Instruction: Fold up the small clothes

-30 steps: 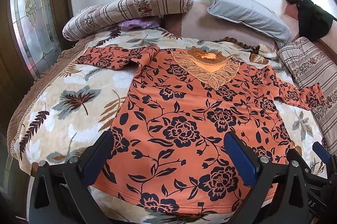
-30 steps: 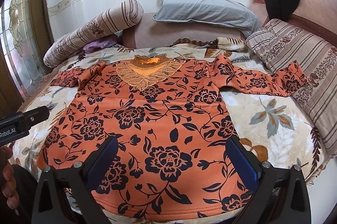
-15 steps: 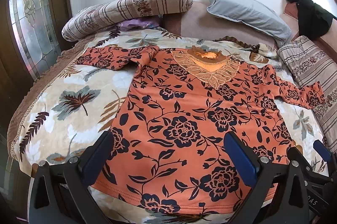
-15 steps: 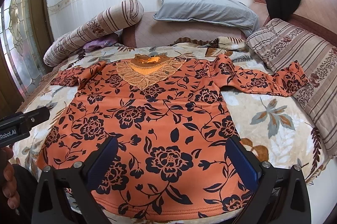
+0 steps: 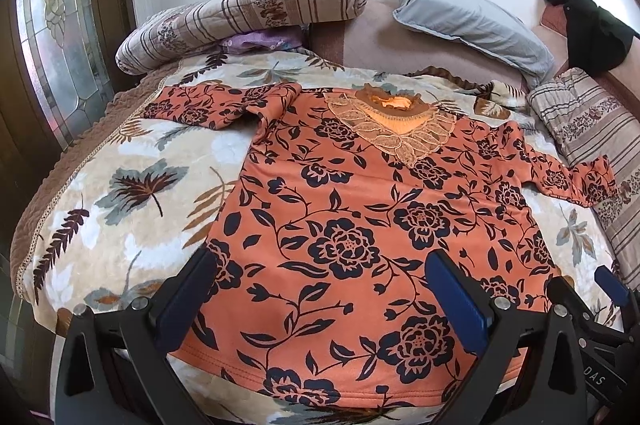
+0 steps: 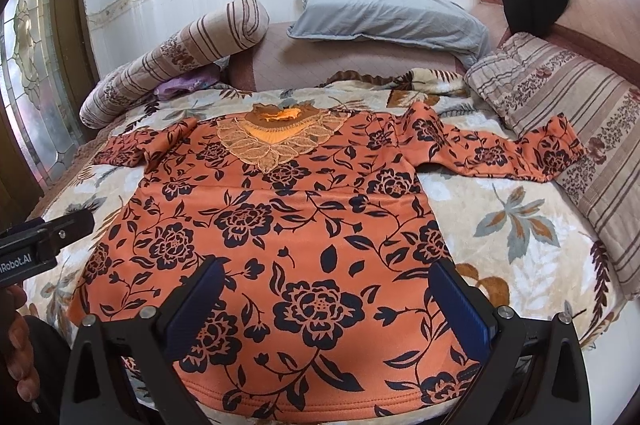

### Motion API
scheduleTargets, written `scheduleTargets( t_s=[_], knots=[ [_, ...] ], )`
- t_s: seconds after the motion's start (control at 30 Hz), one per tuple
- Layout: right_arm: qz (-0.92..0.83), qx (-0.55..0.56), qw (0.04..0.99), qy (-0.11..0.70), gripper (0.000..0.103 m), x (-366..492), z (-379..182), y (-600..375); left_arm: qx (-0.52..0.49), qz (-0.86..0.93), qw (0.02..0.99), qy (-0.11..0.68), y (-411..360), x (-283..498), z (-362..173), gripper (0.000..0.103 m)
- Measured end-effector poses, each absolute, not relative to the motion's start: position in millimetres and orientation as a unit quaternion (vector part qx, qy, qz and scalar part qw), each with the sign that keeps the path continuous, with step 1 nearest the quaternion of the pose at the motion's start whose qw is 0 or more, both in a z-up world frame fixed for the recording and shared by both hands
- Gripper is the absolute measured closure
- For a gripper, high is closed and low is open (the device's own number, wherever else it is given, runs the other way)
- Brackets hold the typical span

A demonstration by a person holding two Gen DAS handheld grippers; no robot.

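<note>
The orange top [image 5: 352, 225] loses its hem behind the left tongs [image 5: 320, 301] and the frame's bottom edge. Left of the right tongs [image 6: 328, 305], a hand [image 6: 18, 341] is cut off by the frame.

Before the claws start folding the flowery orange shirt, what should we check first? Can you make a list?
1. Orange shirt spread flat, front up: ok.
2. Both sleeves out to the sides: ok, though the right sleeve is a bit rumpled and its cuff reaches the striped pillow.
3. Left claw open and empty: ok.
4. Right claw open and empty: ok.
5. Bottom hem within reach: ok, it lies just under both claws.
6. Nothing lying on the shirt: ok.
</note>
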State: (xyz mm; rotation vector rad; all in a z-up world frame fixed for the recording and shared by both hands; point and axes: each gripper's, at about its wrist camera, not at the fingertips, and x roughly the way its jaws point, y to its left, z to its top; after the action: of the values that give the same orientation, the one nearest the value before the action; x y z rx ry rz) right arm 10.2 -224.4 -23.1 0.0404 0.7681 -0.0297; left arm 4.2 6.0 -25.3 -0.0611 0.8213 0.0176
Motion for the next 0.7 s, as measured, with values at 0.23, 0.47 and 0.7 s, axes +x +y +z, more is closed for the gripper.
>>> scheduleTargets(
  t_s=[0.23,0.47,0.7],
  knots=[
    [-0.017,0.031,0.925,0.378,0.0,10.6,-24.3,-232.7,-0.037,0.012,0.912,0.408,10.0,9.4,-33.4,0.0],
    [-0.013,0.117,0.924,0.364,0.0,32.0,-9.8,-292.4,-0.032,0.022,0.907,0.42,15.9,22.3,-47.9,0.0],
    [-0.07,0.261,0.901,0.338,0.0,78.3,-20.7,-434.4,-0.025,0.056,0.895,0.441,39.6,49.4,-75.3,0.0]
  ],
)
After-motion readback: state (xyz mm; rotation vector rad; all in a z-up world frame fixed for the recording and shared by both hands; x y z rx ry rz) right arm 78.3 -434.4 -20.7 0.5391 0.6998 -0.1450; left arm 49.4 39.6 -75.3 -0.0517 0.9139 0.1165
